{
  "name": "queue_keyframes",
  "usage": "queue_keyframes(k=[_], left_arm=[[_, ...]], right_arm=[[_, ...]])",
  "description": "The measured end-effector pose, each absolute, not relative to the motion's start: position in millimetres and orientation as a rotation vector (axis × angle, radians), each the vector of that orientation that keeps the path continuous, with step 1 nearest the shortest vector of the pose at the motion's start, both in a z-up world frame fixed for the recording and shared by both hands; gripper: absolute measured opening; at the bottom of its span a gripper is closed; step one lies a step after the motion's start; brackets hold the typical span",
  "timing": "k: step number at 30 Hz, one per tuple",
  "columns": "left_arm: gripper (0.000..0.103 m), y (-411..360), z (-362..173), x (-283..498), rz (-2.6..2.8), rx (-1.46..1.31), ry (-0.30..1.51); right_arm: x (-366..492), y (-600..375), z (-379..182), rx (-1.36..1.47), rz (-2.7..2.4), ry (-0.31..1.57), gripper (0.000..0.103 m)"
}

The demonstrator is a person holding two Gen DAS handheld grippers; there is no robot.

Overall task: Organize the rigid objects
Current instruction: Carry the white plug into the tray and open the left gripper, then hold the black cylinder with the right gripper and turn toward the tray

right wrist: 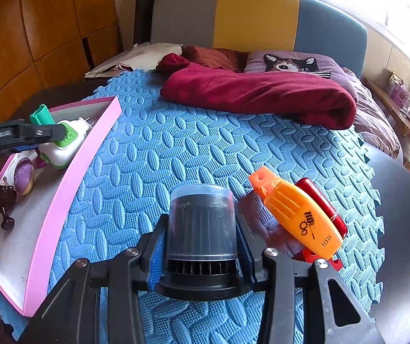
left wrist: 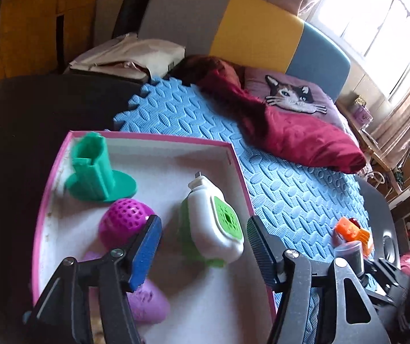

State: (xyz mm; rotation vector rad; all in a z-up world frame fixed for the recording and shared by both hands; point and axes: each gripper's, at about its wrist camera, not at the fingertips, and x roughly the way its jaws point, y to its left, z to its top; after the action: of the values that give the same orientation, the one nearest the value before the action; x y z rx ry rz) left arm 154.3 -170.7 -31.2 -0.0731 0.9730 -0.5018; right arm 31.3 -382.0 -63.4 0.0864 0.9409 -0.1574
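Right tongs point(right wrist: 202, 258) tilted down, clamping canister point(right wrist: 202, 223)

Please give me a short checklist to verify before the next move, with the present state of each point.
1. Left tool open and clear of the white device: ok, gaps on both sides.
2. Device inside the pink box: ok.
3. Right tool shut on the canister: ok.
4. Free space left in the box: ok.
5. Orange toy still on the mat: not ok.
6. Canister grip firm: cannot tell.
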Motion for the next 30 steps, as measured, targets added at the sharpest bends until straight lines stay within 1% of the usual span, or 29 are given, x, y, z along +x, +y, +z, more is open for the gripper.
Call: queue_keyframes(k=[6,9,11,15,22,30], left_arm=[[0.063,-157.2,-12.5,115.5,-0.475,-0.001,0.900],[0.068,-150.7,-9.1,92.6,-0.448,0.049,0.869],[0.068,-143.4,-7.1,78.1,-0.440,0.060,0.850],[0.074,-131.0,-5.2,57.4,-0.418,0.087,0.818],[0.081,-115.1,-4.6,37.8,-0.373,0.122,0.790],[0.081,-99.1,-10.9,33.2,-0.345,0.096,0.812]], right_arm=[[33.1,-382.8,-70.5,0.092,-0.163,0.958,0.044],[33.0,-385.6,-71.5,0.114,-0.162,0.963,0.044],[34.0,-387.9,-73.5,0.128,-0.167,0.977,0.044],[35.0,-388.6,-73.6,0.138,-0.167,0.984,0.044],[33.2,-395.3,-70.4,0.216,-0.149,0.972,0.044],[30.6,-399.9,-64.4,0.256,-0.145,0.948,0.045]])
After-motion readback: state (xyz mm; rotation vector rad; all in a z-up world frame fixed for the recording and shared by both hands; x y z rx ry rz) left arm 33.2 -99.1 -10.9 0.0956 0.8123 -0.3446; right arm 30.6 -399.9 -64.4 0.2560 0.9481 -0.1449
